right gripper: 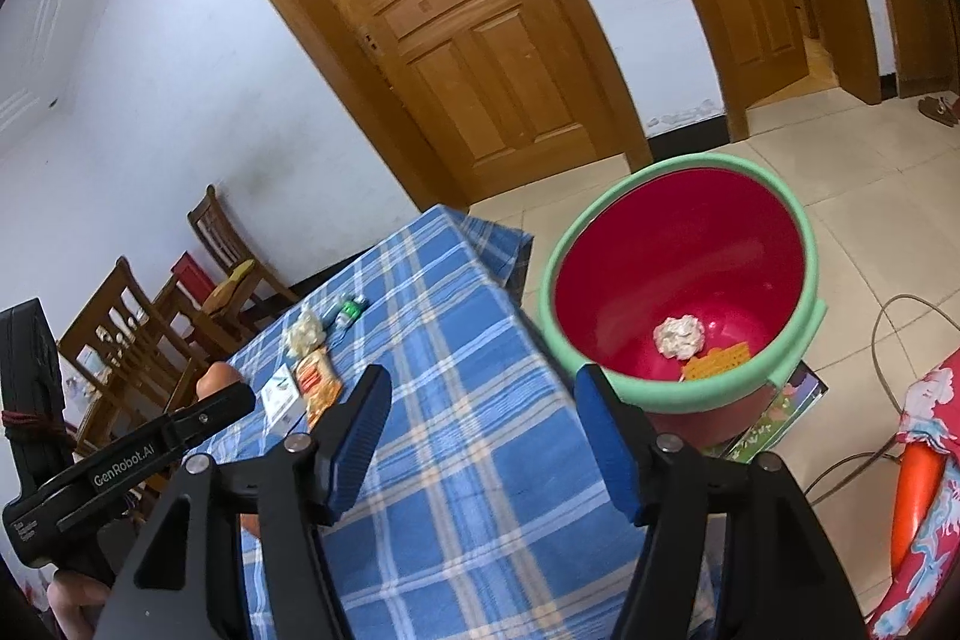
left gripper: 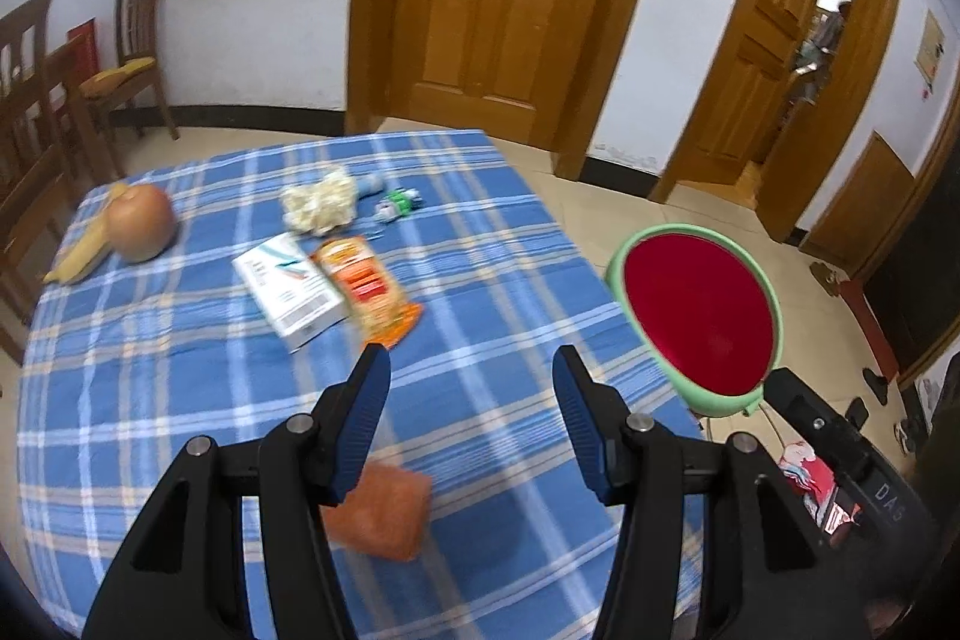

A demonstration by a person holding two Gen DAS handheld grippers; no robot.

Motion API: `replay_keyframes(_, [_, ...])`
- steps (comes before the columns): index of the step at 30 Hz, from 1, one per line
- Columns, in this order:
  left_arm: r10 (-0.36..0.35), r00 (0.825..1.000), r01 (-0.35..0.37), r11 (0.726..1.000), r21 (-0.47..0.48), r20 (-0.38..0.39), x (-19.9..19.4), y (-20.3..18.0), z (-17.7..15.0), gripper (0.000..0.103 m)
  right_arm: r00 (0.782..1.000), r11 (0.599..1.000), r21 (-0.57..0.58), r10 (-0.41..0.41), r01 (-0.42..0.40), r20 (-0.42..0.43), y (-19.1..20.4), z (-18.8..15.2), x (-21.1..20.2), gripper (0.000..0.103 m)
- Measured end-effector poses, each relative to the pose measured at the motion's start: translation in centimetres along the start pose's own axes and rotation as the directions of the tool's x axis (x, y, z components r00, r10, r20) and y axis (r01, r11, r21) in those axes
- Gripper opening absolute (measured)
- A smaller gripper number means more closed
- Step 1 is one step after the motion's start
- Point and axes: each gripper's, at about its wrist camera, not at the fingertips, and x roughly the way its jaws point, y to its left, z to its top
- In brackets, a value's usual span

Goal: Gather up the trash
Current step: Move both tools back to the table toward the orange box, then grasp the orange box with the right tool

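Both hand-held grippers are held wide apart with nothing between the jaws: the left hand-held gripper [left gripper: 471,370] above the desk [left gripper: 180,400], the right hand-held gripper [right gripper: 483,391] near the red bin [right gripper: 804,316]. A crumpled paper ball [right gripper: 679,336] and an orange wrapper [right gripper: 717,361] are seen inside the bin. On the blue checked cloth, a white box [left gripper: 291,291], a snack packet [left gripper: 369,289], a crumpled tissue [left gripper: 318,205] and an orange sponge [left gripper: 390,511] are left lying.
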Motion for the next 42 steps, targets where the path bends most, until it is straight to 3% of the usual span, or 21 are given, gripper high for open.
replay_keyframes(10, [0.059,0.998,-0.059,0.996,-0.072,0.007,-1.6,4.6,-1.7,0.057,0.997,0.995,-0.081,0.047,-0.052,-0.058,4.0,-2.3,0.7,0.07])
replay_keyframes(27, [0.153,0.988,-0.153,0.967,-0.202,-0.014,-2.8,12.6,-5.2,0.057,0.98,0.971,-0.204,0.085,-0.122,-0.179,10.6,-6.7,4.1,0.088])
replay_keyframes(32, [0.163,0.986,-0.162,0.959,-0.233,-0.017,-3.0,14.3,-5.9,0.057,0.975,0.965,-0.228,0.083,-0.131,-0.208,12.2,-7.8,5.4,0.098])
replay_keyframes(42, [0.173,0.985,-0.173,0.948,-0.268,-0.023,-3.0,16.6,-6.8,0.056,0.965,0.953,-0.273,0.06,-0.131,-0.255,14.9,-9.3,8.1,0.099])
